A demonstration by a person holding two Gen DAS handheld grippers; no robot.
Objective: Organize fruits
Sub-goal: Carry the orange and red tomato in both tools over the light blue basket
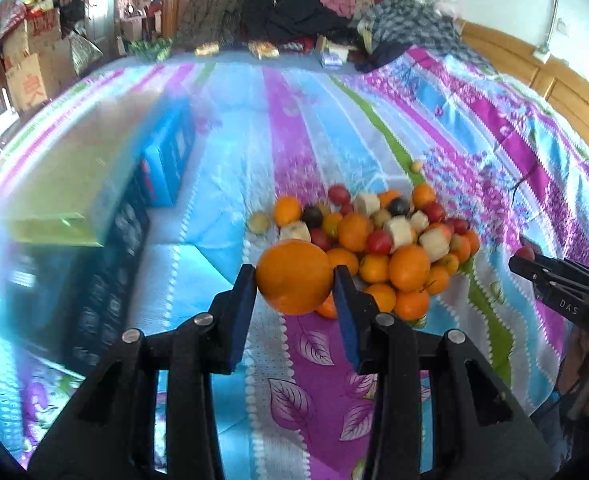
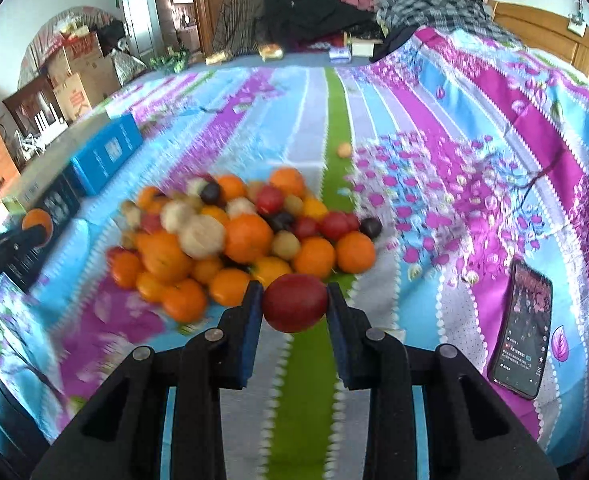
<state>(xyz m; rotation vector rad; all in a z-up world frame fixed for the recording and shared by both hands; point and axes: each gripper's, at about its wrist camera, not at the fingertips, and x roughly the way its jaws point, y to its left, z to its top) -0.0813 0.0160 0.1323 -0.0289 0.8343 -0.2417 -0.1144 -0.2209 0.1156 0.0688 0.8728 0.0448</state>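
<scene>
Left wrist view: left tongs (image 1: 294, 280) clamp an orange (image 1: 294, 276); right tongs (image 2: 294, 304) pinch a red fruit (image 2: 295, 303), both clear of the pile (image 2: 230, 232) for sorting.

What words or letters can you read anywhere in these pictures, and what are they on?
"DAS": on the side of the right gripper, seen from the left wrist camera.
Red characters on the cardboard boxes: too blurred to read.
Print on the blue box and the dark box: too blurred.
Text on the phone screen: too small.
</scene>
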